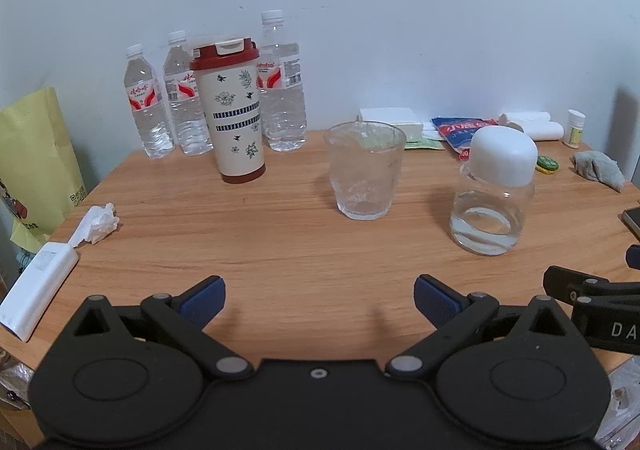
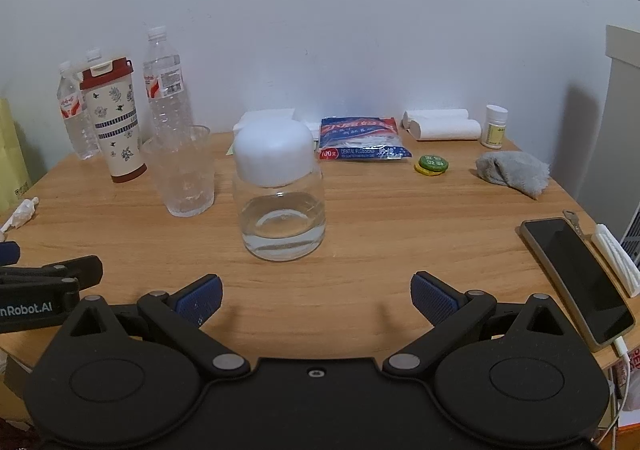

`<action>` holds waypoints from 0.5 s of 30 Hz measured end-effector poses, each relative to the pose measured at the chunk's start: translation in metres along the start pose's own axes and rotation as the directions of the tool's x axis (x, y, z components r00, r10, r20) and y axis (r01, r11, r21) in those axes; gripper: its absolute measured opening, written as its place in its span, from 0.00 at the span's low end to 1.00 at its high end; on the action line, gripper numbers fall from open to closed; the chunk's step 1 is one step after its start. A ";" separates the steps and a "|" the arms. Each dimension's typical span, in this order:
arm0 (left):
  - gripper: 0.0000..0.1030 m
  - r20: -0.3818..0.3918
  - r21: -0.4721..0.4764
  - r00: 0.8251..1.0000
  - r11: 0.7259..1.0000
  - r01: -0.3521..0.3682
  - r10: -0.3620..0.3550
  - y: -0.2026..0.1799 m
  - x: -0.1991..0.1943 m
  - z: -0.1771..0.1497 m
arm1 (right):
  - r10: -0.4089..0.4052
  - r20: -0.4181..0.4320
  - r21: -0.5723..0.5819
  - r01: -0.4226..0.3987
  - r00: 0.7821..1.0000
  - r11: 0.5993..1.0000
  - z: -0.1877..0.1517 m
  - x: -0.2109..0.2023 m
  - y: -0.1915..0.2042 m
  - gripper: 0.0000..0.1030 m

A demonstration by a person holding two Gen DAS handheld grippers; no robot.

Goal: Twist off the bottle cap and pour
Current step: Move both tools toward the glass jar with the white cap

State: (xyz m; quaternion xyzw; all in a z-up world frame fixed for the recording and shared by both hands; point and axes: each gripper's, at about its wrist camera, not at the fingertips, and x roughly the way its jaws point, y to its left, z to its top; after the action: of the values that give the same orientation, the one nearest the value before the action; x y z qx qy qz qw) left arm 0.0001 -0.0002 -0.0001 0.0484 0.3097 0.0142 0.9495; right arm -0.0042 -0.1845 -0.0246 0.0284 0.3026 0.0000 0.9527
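A squat clear glass bottle (image 2: 282,218) with a big white screw cap (image 2: 274,154) stands upright on the wooden table (image 2: 400,234), holding a little water. It shows in the left wrist view as the bottle (image 1: 490,212) with its cap (image 1: 502,154). An empty textured glass tumbler (image 1: 365,170) stands left of it, also seen as the tumbler (image 2: 182,174). My right gripper (image 2: 316,296) is open, hovering just in front of the bottle. My left gripper (image 1: 319,300) is open too, low over the table, short of the tumbler. Neither touches anything.
At the back left stand a red-lidded tumbler flask (image 1: 236,110) and three water bottles (image 1: 282,86). A phone (image 2: 576,278) lies at the right edge, with a grey cloth (image 2: 512,170), floss packet (image 2: 360,140) and pill bottle (image 2: 495,126) behind. A white box (image 1: 36,290) and tissue (image 1: 98,224) sit left.
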 end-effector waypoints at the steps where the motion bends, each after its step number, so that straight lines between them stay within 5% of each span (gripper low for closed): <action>1: 1.00 0.000 0.003 1.000 1.000 0.001 -0.001 0.000 0.000 0.000 | -0.002 0.002 0.001 0.002 1.000 1.000 0.000 0.000 -0.001 1.00; 15: 1.00 0.000 0.031 0.999 0.999 0.043 -0.043 -0.009 0.002 -0.001 | -0.013 0.009 0.017 0.013 1.000 1.000 0.000 0.000 -0.005 1.00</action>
State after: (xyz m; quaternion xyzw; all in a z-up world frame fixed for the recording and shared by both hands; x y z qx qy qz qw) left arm 0.0011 -0.0094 -0.0032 0.0565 0.3107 -0.0109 0.9488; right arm -0.0037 -0.1897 -0.0249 0.0345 0.2982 -0.0089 0.9538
